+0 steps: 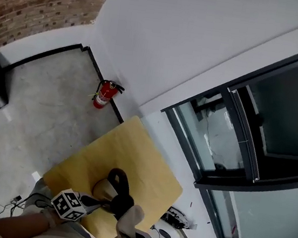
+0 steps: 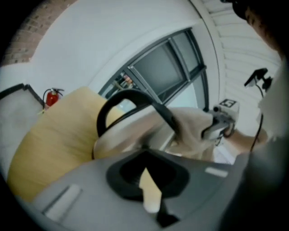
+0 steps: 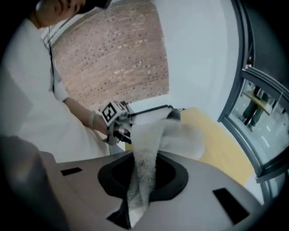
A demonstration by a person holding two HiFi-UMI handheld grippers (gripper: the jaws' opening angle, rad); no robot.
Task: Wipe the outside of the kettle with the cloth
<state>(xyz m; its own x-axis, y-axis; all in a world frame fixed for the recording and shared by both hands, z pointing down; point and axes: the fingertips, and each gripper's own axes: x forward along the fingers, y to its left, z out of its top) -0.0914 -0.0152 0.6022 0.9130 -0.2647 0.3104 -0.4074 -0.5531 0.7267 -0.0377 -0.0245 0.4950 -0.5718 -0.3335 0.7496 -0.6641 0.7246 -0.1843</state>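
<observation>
Head view shows a yellow table (image 1: 95,157) on a grey floor, with a red fire extinguisher (image 1: 103,94) by the white wall behind it. The kettle (image 1: 105,191) sits on the near part of the table and has a big black handle (image 1: 120,181) on top. The cloth (image 1: 131,218) is pale and soft, and it is pressed on the kettle's right side, just under the handle. In the right gripper view, the right gripper (image 3: 135,203) has its jaws squeezed on the cloth (image 3: 144,158), which runs up in a long strip from the jaws to the kettle. In the left gripper view, the left gripper (image 2: 151,198) has its jaws close together on a thin cream bit that looks like part of the kettle (image 2: 122,135). The same view shows the cloth (image 2: 194,128) bunched on the far side of the handle, with the right gripper (image 2: 216,128) touching it.
</observation>
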